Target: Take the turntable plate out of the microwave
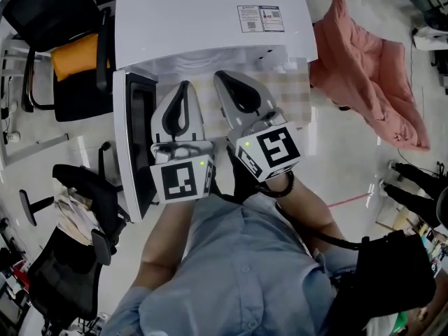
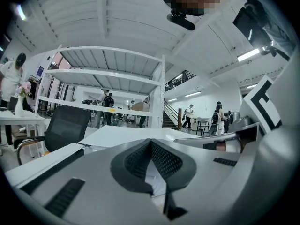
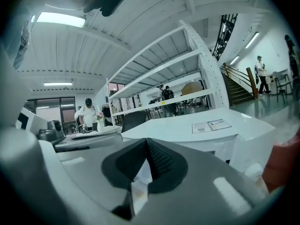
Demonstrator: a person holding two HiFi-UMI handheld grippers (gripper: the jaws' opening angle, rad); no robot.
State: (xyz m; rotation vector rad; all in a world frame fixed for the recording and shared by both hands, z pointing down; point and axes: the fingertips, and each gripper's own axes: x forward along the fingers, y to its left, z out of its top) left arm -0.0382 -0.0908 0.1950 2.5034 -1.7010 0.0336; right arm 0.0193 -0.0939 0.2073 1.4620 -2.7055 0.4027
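Observation:
The white microwave stands in front of me, its door swung out to the left. The overhanging top hides the inside in the head view, and no view shows the turntable plate. My left gripper and right gripper are side by side just before the opening, both pointing roughly level at it. Each is shut with nothing between its jaws. In the left gripper view the shut left gripper sits low against the microwave's top. The right gripper faces the top's label.
A pink cloth is draped at the right of the microwave. Black office chairs stand at the left, one with a yellow cushion, and another chair is nearer me. White shelving and several people are far behind.

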